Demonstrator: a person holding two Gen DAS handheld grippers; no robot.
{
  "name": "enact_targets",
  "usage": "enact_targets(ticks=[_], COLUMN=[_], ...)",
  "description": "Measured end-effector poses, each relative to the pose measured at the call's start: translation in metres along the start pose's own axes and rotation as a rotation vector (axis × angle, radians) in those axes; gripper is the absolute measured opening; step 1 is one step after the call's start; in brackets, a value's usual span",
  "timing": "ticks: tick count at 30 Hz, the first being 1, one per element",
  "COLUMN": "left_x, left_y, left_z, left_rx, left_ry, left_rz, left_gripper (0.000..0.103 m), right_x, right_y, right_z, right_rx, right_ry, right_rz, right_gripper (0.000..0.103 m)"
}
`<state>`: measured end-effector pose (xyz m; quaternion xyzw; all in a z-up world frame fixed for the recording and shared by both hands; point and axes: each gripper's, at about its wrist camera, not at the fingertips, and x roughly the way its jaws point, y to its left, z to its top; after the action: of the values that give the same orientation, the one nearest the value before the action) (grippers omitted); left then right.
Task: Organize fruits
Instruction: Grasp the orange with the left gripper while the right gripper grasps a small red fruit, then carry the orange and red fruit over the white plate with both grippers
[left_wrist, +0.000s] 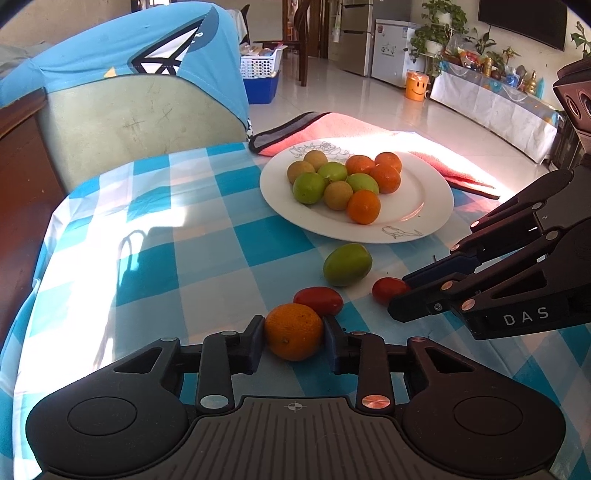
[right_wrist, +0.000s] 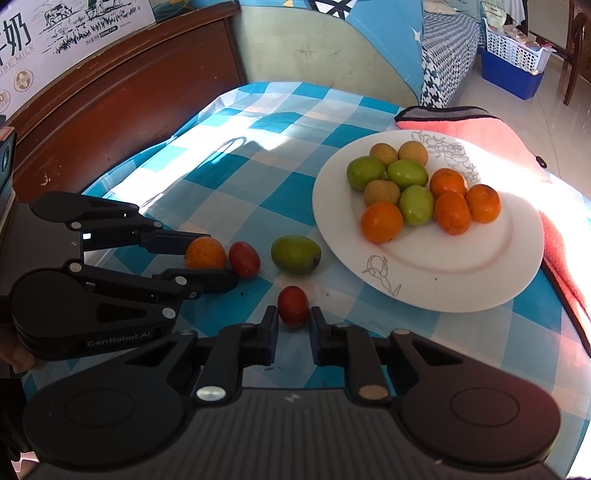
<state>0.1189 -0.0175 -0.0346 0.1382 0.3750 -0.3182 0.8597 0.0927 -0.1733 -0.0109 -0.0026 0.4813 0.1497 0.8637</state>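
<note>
Landmark: white plate (right_wrist: 517, 258) on the blue-checked tablecloth (right_wrist: 258, 177). Going left to right as the right wrist view shows it.

Far left of the plate: left gripper (right_wrist: 210, 258), fingers clamped on a small orange (right_wrist: 205, 253), one pad on each side, fruit resting on the cloth. In the left wrist view the same orange (left_wrist: 293, 331) sits squeezed between both pads.

Just right of that orange, touching or nearly touching it: a red cherry tomato (right_wrist: 244, 259), loose on the cloth, still well left of the plate.

Next toward the plate: a green fruit (right_wrist: 295, 254), lying free just beside the plate's near-left rim, not on it.

Below the green fruit, nearer the camera than the plate: right gripper (right_wrist: 293, 325), fingers closed on a second red tomato (right_wrist: 293, 305). It sits at the fingertips, both pads against its sides. The left wrist view shows this tomato (left_wrist: 388, 290) at the tip of the right gripper (left_wrist: 400, 291).

On the plate, left half to centre: a cluster of ten fruits (right_wrist: 417, 188) packed together – three brownish, three green, four orange. Right half of the plate is bare.

Behind and right of the plate: a pink towel (right_wrist: 491, 129), with the plate's far edge overlapping it.
</note>
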Motion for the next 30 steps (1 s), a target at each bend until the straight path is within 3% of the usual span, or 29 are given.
enact_targets(ticks=[13, 30], left_x=[-0.019, -0.033], left_y=[0.006, -0.014], left_z=[0.011, 0.052], left_rx=[-0.072, -0.143], left_ry=[-0.053, -0.179], left_rz=[0.013, -0.015], left_gripper=[0.030, 0.030], right_x=[-0.011, -0.055], right_y=[0.001, -0.042], right_z=[0.003, 0.032], right_rx=[0.015, 0.141], right_ry=[-0.030, -0.195], right_rz=[0.037, -0.010], right_gripper=[0.017, 0.017])
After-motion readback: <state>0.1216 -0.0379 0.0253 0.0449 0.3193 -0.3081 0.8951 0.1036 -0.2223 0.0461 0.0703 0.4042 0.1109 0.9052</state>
